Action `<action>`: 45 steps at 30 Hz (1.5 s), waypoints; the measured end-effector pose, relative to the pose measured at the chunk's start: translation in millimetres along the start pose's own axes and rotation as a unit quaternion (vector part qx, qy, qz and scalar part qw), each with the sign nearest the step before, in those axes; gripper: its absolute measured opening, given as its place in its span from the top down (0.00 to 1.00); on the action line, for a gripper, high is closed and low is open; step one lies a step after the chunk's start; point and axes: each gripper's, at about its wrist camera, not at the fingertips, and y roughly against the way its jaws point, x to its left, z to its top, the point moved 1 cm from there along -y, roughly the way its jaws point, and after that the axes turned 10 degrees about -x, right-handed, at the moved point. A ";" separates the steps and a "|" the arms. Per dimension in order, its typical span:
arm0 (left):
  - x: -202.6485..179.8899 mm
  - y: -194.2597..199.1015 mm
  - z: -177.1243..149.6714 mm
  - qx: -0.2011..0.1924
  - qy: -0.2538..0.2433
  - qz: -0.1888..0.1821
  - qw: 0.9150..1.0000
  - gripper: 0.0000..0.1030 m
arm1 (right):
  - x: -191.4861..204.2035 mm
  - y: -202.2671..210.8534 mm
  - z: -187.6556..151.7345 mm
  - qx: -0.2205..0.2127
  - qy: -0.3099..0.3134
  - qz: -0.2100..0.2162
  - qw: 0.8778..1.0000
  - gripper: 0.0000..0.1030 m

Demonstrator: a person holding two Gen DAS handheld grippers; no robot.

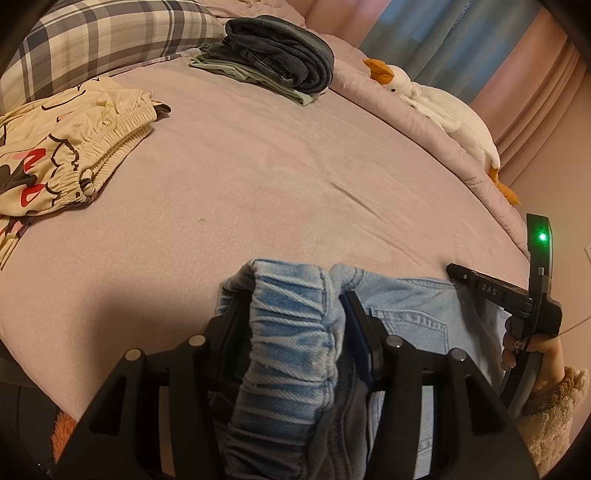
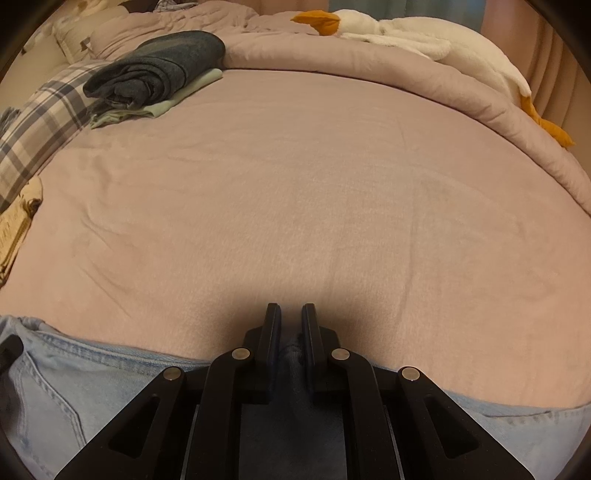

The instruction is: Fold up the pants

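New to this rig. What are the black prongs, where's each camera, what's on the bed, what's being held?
No robot arm here: a person holds a two-finger gripper in each hand, each with a fisheye camera looking along its fingers.

Left wrist view: the left gripper is shut on the bunched elastic waistband of light blue jeans. At its right edge you see the right gripper from the side, in the person's hand.

Right wrist view: the right gripper, nearly closed on the jeans' edge.

On the pink bed: a folded dark stack, cream patterned pants, a plaid pillow and a plush goose.
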 end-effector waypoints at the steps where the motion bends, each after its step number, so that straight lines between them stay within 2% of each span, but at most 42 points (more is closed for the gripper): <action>1: -0.1 0.0 0.0 0.000 0.000 0.000 1.000 0.49 | -0.4 0.0 0.2 0.000 -0.001 0.000 1.000 0.92; 22: -0.3 -3.7 0.6 0.001 -0.007 0.007 1.000 0.47 | -0.3 -1.2 0.6 -0.001 -0.001 0.002 1.000 0.92; 30: -2.5 -2.6 5.5 0.012 0.002 0.020 1.000 0.46 | -11.3 5.0 6.8 0.019 -0.049 0.017 0.998 0.92; 31: -3.9 -0.3 7.6 0.015 0.005 0.025 1.000 0.46 | -14.7 10.5 6.3 0.019 -0.058 0.024 0.998 0.86; 32: -7.6 3.6 9.9 0.016 0.002 0.032 0.999 0.46 | -17.8 16.6 5.9 0.016 -0.065 0.028 0.997 0.73; 34: -15.8 12.7 13.3 0.009 -0.008 0.042 0.999 0.49 | -29.1 36.7 4.6 0.001 -0.076 0.029 0.997 0.54; 37: -32.3 28.8 17.8 -0.014 -0.025 0.053 0.998 0.42 | -52.6 73.3 3.1 -0.041 -0.091 0.026 0.995 0.51; 40: -50.8 34.6 21.7 -0.018 -0.041 0.068 0.997 0.38 | -85.0 105.7 -2.2 -0.074 -0.122 0.028 0.989 0.35; 44: -71.5 41.5 26.1 -0.030 -0.066 0.101 0.992 0.33 | -123.6 130.5 -12.5 -0.104 -0.151 0.027 0.983 0.34; 45: -73.2 42.8 27.4 -0.033 -0.069 0.104 0.992 0.26 | -134.3 135.7 -16.5 -0.108 -0.158 0.020 0.981 0.34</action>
